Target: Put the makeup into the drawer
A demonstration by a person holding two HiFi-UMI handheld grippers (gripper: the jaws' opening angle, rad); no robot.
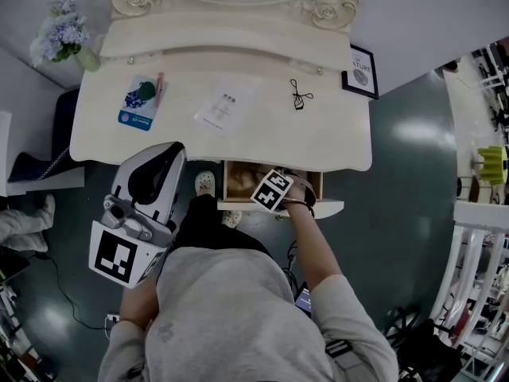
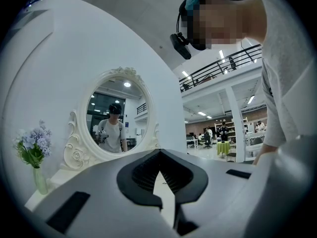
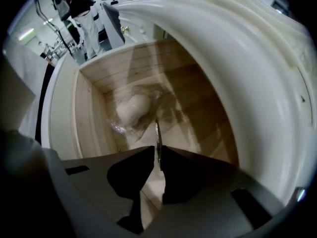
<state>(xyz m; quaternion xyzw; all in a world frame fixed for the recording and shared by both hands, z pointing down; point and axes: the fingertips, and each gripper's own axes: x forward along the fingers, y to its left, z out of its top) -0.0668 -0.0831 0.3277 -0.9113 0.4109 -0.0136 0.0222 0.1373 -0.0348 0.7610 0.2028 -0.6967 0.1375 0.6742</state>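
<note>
The wooden drawer [image 1: 235, 183] under the white vanity tabletop [image 1: 334, 134] stands pulled out. My right gripper [image 3: 158, 150] reaches down into it, its marker cube [image 1: 272, 189] showing above the drawer. Its jaws are shut on the thin edge of a clear plastic makeup packet [image 3: 133, 111] with a whitish item inside, which lies on the drawer floor near the left wall [image 3: 88, 120]. My left gripper [image 1: 170, 154] hangs off the table's front left, tilted up toward the oval mirror [image 2: 115, 115]; its jaws [image 2: 158, 170] meet at the tips with nothing between them.
On the tabletop lie a blue packet [image 1: 139, 102], a white sheet-like packet [image 1: 225, 110] and a small black cord [image 1: 300, 95]. A framed card [image 1: 362, 72] stands at the back right, a vase of flowers [image 1: 64, 37] at the back left. The person's legs stand before the drawer.
</note>
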